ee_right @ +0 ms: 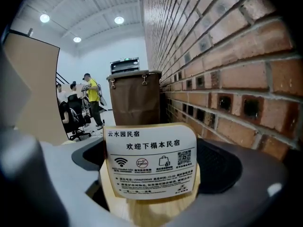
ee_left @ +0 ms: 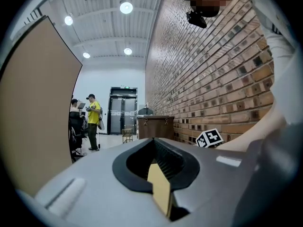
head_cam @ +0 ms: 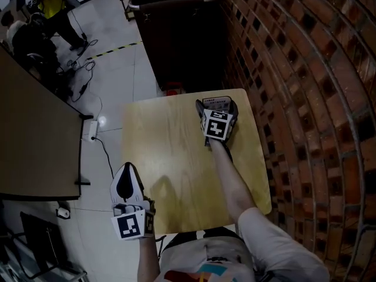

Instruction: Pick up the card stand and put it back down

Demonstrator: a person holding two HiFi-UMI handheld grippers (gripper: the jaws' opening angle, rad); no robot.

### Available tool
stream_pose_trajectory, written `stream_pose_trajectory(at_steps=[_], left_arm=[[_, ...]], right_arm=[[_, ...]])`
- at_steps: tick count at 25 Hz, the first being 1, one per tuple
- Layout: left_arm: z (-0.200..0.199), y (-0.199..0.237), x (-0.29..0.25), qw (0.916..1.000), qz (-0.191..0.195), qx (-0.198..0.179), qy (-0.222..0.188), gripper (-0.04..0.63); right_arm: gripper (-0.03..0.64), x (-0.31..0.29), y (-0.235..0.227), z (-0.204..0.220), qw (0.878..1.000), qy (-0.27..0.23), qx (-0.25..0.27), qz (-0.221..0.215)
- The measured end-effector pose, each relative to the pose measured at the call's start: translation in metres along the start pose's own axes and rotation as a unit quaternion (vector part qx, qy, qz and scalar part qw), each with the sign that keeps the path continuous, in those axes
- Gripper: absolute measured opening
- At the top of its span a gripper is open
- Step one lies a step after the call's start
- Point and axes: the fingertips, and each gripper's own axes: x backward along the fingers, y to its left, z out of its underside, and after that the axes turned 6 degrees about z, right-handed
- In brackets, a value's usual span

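Between snug jaws of right gripper (head_cam: 216,108), the card stand (ee_right: 150,161); left gripper (ee_left: 156,163) closed.

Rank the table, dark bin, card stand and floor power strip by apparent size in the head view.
1. table
2. dark bin
3. card stand and power strip: alike, stand partly hidden.

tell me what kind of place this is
Probably a large indoor hall used as a workspace: a long brick wall, a high ceiling with round lights, and people by office chairs.
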Motion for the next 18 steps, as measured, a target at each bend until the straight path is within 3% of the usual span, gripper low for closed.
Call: stream_pose_trajectory(at_steps=[18], left_arm=[[0.007,0.006,0.001,0.9999,-0.013,0.003,0.007,0.005]], right_arm=[[0.572,-0.017,0.0,0.019,0.999,0.032,0.015,-0.005]])
